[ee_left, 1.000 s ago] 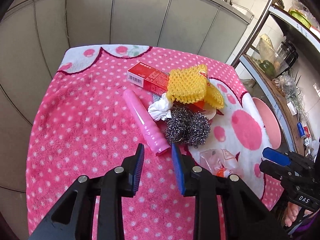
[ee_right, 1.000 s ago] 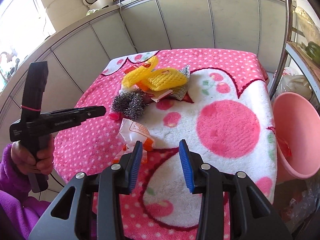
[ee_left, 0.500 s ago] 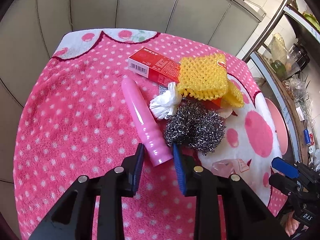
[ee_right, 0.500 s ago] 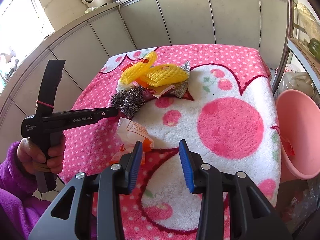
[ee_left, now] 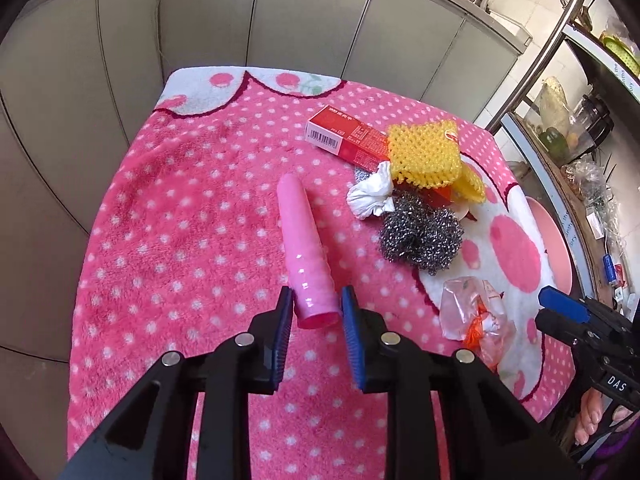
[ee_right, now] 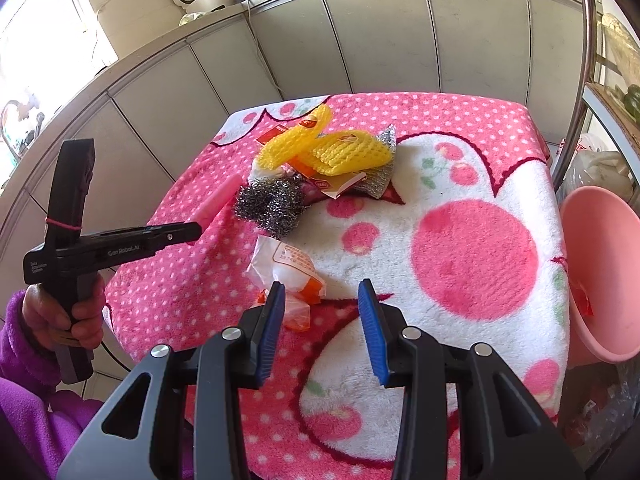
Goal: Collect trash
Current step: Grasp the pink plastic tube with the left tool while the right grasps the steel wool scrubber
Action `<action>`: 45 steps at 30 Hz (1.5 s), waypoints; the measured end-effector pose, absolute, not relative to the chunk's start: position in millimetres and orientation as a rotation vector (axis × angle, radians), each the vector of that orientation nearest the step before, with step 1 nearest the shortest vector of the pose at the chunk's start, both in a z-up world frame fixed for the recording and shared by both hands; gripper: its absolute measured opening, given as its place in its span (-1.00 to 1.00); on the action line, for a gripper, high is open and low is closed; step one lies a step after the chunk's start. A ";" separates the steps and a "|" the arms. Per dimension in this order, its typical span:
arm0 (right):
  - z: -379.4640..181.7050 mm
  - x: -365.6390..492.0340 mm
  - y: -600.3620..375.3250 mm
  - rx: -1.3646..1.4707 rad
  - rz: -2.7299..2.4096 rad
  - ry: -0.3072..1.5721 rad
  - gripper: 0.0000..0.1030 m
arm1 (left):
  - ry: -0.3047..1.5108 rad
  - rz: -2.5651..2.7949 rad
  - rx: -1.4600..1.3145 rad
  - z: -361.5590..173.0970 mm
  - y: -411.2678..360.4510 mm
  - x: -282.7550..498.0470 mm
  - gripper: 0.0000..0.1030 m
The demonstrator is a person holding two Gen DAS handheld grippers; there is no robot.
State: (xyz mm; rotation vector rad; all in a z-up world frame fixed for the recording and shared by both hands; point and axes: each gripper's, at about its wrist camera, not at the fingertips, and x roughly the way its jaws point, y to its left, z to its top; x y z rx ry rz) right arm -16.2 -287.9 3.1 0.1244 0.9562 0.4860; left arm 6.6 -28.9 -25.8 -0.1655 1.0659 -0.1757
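- While its jaws are closing, the left gripper (ee_left: 314, 316) straddles the wide near end of the pink tube (ee_left: 306, 254); a sliver of gap shows on each side, so the pads (ee_left: 285, 320) are not yet pressing.
- Lying flat on the pink dotted cloth (ee_left: 180, 240), the tube points its narrow end away from the gripper and toward the red box (ee_left: 346, 140).
- Just right of the tube sit a crumpled white tissue (ee_left: 370, 196) and two steel scourers (ee_left: 420, 236); beyond them yellow foam netting (ee_left: 426, 152) lies over the box's far end.
- Right of the tube and nearer the table edge is a clear wrapper (ee_left: 474, 312) with orange scraps.
- Well right of the tube, the right gripper (ee_right: 322, 320) hangs with jaws apart and empty, close to that wrapper.
- Further right again, off the table's edge, a pink basin (ee_right: 600, 280) waits, probably where the trash goes.
- Risks, as I judge them:
  - The tube is glossy and tapered, so a squeeze at the very end could shoot it forward out of the jaws.
  - Gripped so far from its middle, it may droop and swing on lifting, sweeping the tissue or scourers along.
  - If the lower pad edges dig into the fluffy cloth, it could lift too and drag the pile.
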 end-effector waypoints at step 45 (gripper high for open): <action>-11.8 65.2 -210.0 0.199 0.595 1.116 -0.71 | 1.134 -0.196 -0.209 -36.8 -9.5 31.3 -0.56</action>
